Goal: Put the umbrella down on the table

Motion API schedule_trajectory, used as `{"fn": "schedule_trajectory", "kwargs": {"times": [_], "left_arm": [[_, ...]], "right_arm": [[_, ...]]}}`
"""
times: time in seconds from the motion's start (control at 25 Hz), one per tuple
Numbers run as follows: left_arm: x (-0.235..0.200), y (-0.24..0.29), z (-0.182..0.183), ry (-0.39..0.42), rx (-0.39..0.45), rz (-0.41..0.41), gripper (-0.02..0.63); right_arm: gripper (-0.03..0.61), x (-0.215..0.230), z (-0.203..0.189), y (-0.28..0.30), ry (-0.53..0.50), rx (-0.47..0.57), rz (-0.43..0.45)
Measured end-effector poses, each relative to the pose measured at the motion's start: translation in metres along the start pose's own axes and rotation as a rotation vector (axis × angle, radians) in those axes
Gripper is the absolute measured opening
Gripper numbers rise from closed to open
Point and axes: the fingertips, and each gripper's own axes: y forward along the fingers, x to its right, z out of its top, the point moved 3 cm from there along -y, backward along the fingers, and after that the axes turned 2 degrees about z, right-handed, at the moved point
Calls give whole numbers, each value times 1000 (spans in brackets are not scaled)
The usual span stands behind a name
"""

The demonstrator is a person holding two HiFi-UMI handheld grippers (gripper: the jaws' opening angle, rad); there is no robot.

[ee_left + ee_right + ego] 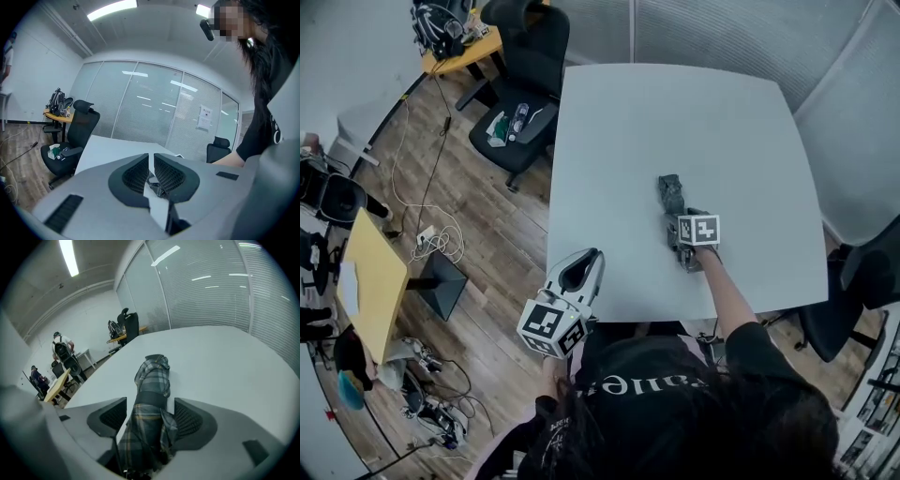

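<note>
A folded plaid umbrella [672,200] lies flat on the white table [675,112], near its front right part. My right gripper [678,234] is around the umbrella's near end, pointing steeply down. In the right gripper view the umbrella [152,394] runs between the jaws of the right gripper [150,417], which stand wide; a gap shows beside the left pad [110,420] and the cloth rests on the table [225,362]. My left gripper [584,262] hangs at the table's front left edge, shut and with nothing in it [151,161].
A black office chair [520,103] with small items on its seat stands left of the table. A wooden desk [370,281] and loose cables [431,239] are on the floor at the left. Another dark chair [853,300] is at the right. Glass partitions [154,108] stand behind.
</note>
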Motion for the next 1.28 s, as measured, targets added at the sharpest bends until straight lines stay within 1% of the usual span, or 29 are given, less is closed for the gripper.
{"fn": "schedule_trajectory", "kwargs": {"times": [0.12, 0.24, 0.48, 0.68, 0.84, 1.04, 1.28], "left_arm": [[5, 4, 1, 2, -4, -21, 46], [11, 11, -1, 4, -10, -40, 46], [29, 22, -1, 6, -20, -78, 46], [50, 29, -3, 7, -23, -104, 46], [69, 34, -5, 16, -26, -123, 46], [93, 38, -10, 25, -27, -132, 46], [120, 39, -15, 30, -12, -115, 46]], "right_arm": [[302, -1, 11, -28, 77, 100, 35], [301, -7, 19, -58, 115, 177, 94], [262, -29, 18, -115, 131, 237, 222], [237, -44, 16, -168, 130, 328, 288], [193, -54, 11, -204, 114, 381, 322], [110, -55, 6, -239, 120, 445, 356], [57, -53, -3, -266, 117, 463, 414]]}}
